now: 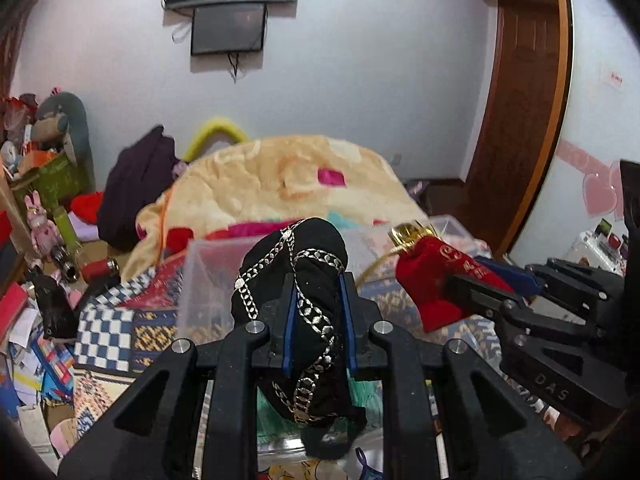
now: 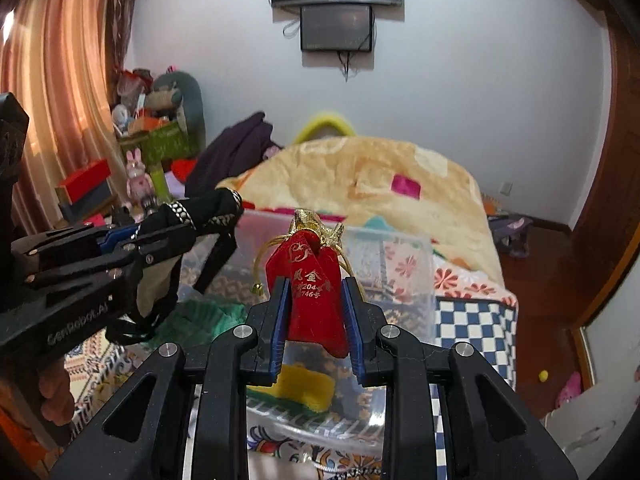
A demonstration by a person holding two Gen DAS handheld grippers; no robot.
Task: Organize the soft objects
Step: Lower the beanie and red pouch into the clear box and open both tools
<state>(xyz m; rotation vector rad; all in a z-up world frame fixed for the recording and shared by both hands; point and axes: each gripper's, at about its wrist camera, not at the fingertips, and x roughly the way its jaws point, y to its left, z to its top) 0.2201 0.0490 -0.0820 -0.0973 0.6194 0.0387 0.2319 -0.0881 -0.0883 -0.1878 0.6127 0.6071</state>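
My left gripper is shut on a black cloth with silver chain trim, held above a clear plastic bin; it also shows in the right wrist view. My right gripper is shut on a red velvet drawstring pouch with a gold top, held over the same bin. The pouch appears in the left wrist view to the right. A green cloth and a yellow soft object lie in the bin.
The bin stands on a bed with a patterned cover and a cream blanket behind. A dark garment and cluttered boxes and toys are at the left. A wooden door is at the right.
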